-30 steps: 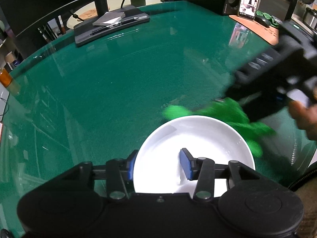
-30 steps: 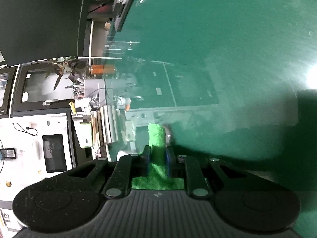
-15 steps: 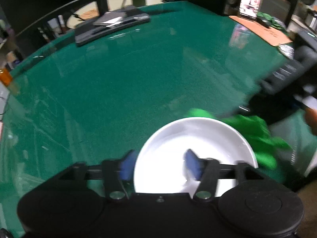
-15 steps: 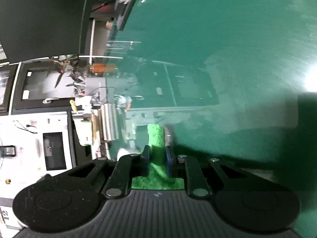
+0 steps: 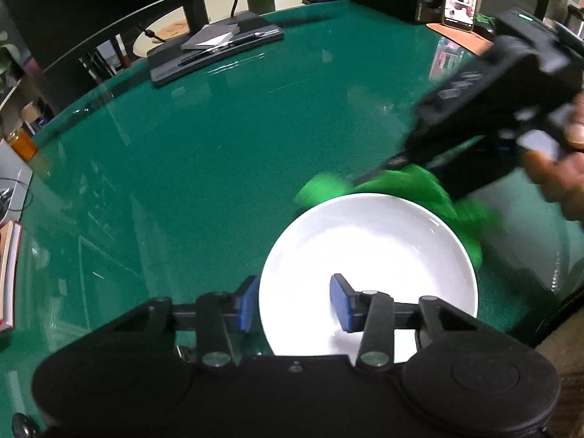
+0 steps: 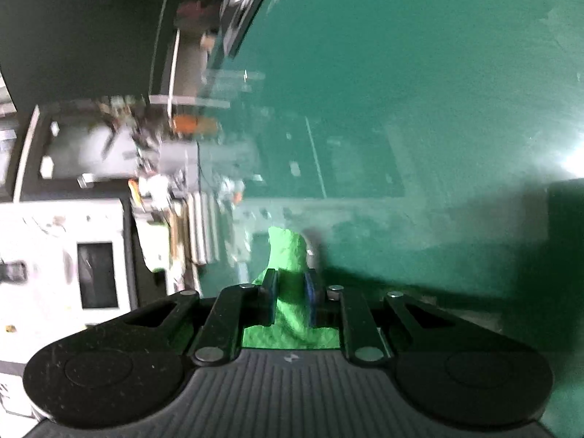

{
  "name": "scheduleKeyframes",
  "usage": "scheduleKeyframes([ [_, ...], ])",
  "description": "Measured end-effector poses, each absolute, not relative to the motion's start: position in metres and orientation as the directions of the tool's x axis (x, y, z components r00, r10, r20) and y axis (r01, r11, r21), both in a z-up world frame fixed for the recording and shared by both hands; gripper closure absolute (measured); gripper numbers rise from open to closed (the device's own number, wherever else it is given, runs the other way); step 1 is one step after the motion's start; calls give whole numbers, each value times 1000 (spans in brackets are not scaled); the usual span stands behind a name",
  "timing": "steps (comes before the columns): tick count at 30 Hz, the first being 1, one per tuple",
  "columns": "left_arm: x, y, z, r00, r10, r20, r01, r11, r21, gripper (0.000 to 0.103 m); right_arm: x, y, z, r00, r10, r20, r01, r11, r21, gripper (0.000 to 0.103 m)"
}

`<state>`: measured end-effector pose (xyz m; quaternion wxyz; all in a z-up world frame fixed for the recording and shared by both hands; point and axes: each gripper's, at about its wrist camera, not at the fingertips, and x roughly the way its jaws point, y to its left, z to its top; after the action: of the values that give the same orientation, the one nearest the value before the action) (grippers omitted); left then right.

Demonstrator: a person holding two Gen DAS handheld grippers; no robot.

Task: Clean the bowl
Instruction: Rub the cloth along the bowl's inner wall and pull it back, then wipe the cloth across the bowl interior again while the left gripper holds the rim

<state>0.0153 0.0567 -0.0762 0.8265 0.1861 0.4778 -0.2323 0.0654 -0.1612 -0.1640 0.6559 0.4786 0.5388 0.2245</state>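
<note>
Left tool astride bowl rim

The left gripper fills the bottom of its own view: a matte black body with two round, domed housings at the lower corners, two angled black link arms fixed with silver screws, and blue pads on the fingertips. The right gripper looks the same from its own camera, with a ribbed grey-black panel at the bottom centre bearing a small pale mark, and dust specks on the housings. At the right edge of the left view it is a blurred black block with pale rectangular markings, beside a person's hand.
</note>
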Motion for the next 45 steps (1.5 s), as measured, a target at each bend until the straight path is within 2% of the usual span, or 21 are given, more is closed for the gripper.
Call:
scheduleKeyframes([
  [7, 17, 61, -77, 428, -217, -877, 549, 834, 62, 58, 92, -119, -154, 228, 845, -483, 123, 468, 875, 85],
  [14, 28, 64, -81, 394, -262, -881, 540, 841, -9, 43, 42, -172, -164, 291, 823, -488, 242, 430, 870, 86],
  [18, 41, 62, -79, 414, -241, -878, 505, 863, 1, 48, 11, -188, -169, 300, 827, -476, 286, 398, 872, 86],
  [24, 38, 76, -78, 398, -239, -886, 483, 876, -19, 48, 6, -204, -174, 442, 785, -434, 330, 308, 892, 86],
  [27, 37, 78, -79, 392, -244, -887, 474, 880, -33, 57, 14, -199, -176, 453, 780, -433, 331, 303, 893, 86],
  [40, 34, 76, -79, 410, -235, -881, 476, 880, -13, 57, 76, -144, -173, 347, 808, -475, 257, 406, 877, 87],
  [45, 36, 79, -80, 398, -250, -883, 468, 883, -39, 51, 68, -144, -167, 330, 830, -451, 242, 387, 890, 87],
])
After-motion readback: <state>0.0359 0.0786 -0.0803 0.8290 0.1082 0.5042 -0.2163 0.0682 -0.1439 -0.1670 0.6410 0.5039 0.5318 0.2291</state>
